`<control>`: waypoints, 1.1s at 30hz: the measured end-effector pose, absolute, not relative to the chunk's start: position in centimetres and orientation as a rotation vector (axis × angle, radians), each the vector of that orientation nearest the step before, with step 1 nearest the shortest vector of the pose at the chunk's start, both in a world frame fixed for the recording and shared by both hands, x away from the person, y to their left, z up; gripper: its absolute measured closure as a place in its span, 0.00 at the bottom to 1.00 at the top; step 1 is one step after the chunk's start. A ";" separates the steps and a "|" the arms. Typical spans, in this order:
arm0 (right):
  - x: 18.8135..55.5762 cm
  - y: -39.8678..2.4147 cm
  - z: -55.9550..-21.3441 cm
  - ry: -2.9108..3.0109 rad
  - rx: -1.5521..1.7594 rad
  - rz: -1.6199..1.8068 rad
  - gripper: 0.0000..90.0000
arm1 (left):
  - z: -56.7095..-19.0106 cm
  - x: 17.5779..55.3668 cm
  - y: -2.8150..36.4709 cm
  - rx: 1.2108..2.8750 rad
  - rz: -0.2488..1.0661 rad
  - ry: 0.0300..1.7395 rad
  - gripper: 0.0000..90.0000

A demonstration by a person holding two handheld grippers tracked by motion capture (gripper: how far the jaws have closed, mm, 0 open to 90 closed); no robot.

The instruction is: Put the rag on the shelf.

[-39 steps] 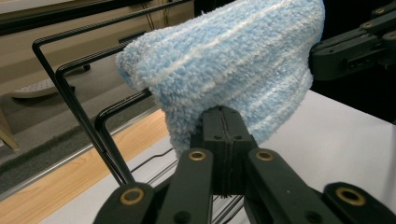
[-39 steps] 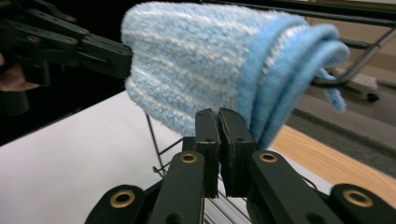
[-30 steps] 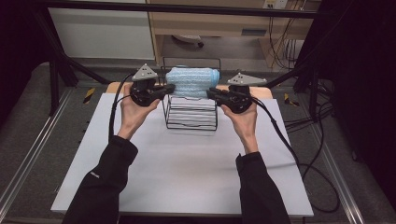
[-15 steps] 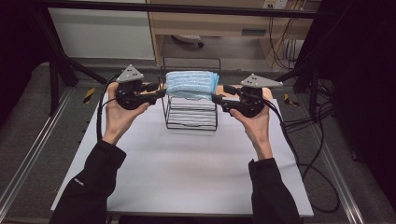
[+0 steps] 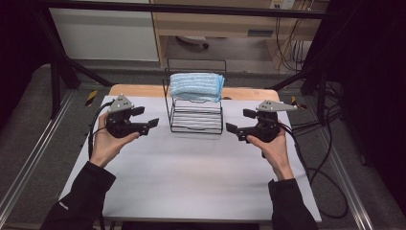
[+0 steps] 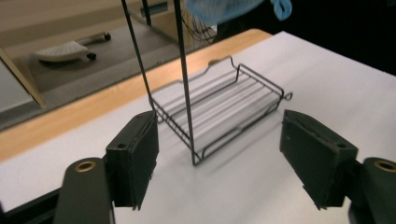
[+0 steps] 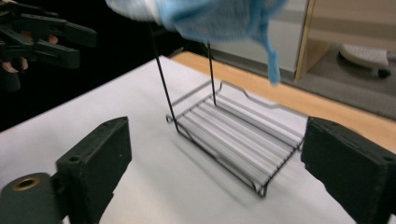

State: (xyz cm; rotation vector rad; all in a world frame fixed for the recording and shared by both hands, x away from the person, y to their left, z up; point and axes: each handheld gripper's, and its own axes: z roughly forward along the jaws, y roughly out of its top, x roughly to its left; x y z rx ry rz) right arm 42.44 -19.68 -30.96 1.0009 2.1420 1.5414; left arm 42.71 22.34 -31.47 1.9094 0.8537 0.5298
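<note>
A folded light-blue towel (image 5: 197, 86) lies on the top shelf of a black wire rack (image 5: 196, 122) at the back middle of the white table. To the left of the rack my left gripper (image 5: 145, 117) is held with nothing in it; its jaws have just been opening and stand open. My right gripper (image 5: 238, 120) is to the rack's right, its jaws also just opened wide and empty. In the left gripper view the rack's lower shelf (image 6: 224, 109) lies ahead between the jaws, and the towel (image 6: 219, 8) hangs above. The right gripper view shows that rack (image 7: 233, 137) and the towel (image 7: 210, 16) overhead.
The white table top (image 5: 191, 172) spreads toward me in front of the rack, with a wooden strip (image 5: 139, 90) along its far edge. Cables (image 5: 330, 167) trail off the right side. In the right gripper view the other gripper (image 7: 42, 32) shows at top left.
Both grippers let go of the towel, which now rests on the rack's top. Each hand moved outward, toward me and down, away from the rack, and both pairs of jaws opened.
</note>
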 end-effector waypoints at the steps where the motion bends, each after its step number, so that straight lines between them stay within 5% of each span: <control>1: 42.3 -20.0 -31.5 2.147 1.006 1.539 0.08 | -32.1 42.5 22.6 1.917 0.530 0.860 0.28; 12: 40.4 -22.4 -37.3 2.215 1.094 1.495 0.03 | -37.9 40.3 24.6 1.975 0.450 0.941 0.13; 33: 36.7 -26.3 -44.0 2.277 1.189 1.433 0.01 | -43.8 37.1 27.4 2.025 0.436 0.974 0.10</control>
